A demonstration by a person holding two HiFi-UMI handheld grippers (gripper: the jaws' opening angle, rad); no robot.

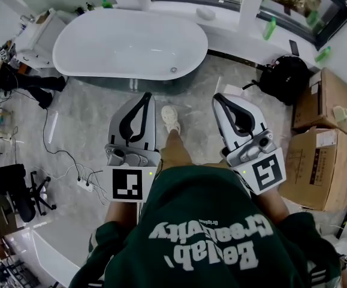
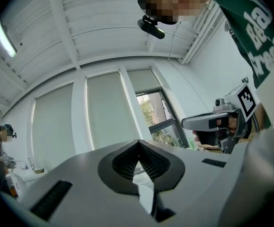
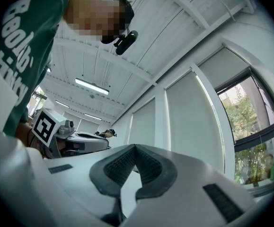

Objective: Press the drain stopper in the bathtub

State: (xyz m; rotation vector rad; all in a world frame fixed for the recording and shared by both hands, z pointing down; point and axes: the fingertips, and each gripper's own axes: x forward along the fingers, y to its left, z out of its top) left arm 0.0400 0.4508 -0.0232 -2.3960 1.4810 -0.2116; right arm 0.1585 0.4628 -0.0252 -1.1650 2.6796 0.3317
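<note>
The left claw [image 1: 143, 101] and the right claw [image 1: 221, 101], each pressed together on nothing, are held up close to the person [image 1: 209, 233], apparently just carried, since the drain stopper [image 1: 174, 69] lies well apart at the bottom of the white bathtub [image 1: 101, 41] ahead.

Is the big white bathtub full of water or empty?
Empty, it seems: the bathtub is bare white inside with no waterline, and its small round drain stopper is plainly visible.
</note>
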